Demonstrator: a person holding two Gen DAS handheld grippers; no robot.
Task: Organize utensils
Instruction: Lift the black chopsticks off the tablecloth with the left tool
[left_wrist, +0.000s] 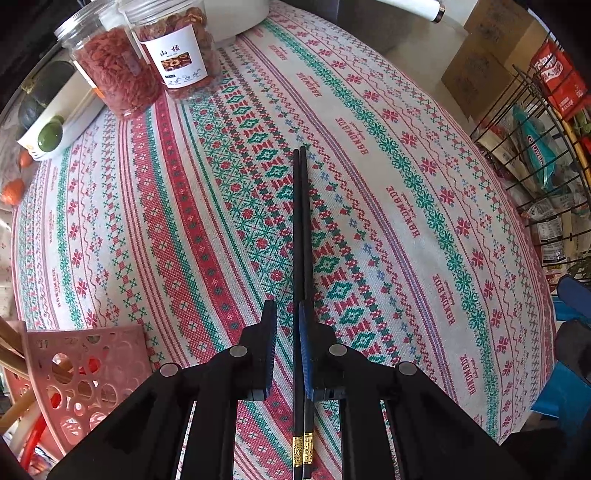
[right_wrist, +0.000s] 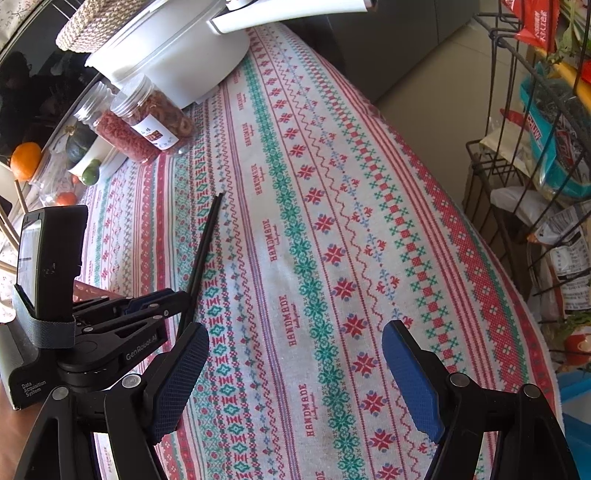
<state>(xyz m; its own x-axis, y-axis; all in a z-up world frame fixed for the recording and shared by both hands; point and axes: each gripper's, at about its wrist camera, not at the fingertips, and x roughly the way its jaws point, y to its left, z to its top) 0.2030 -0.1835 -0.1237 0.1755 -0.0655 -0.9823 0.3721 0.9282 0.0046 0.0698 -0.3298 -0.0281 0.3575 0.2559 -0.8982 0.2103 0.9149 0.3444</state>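
The left hand-held gripper (left_wrist: 287, 314) grasps a pair of slender black chopsticks (left_wrist: 301, 229), tips pointing toward twelve o'clock over the desk (left_wrist: 406, 166); the right hand-held gripper (right_wrist: 295, 343) stands released.

A pair of black chopsticks (left_wrist: 300, 236) lies side by side, the two sticks touching along their length. They are slim and dark, each with a gold patterned band near the thick end. The thick ends sit nearest the left wrist camera; the thin tips point away, over the patterned cloth on the table (left_wrist: 406, 155). The pair is clamped between the narrowed blue pads of the left gripper (left_wrist: 288, 325), about a third of the way up from the banded ends. From the right wrist view the chopsticks (right_wrist: 205, 243) slant up and away, tips close to the cloth.

A pink perforated utensil basket (left_wrist: 85, 369) stands at the table's near left, with pale wooden chopsticks (left_wrist: 14, 354) leaning in it.
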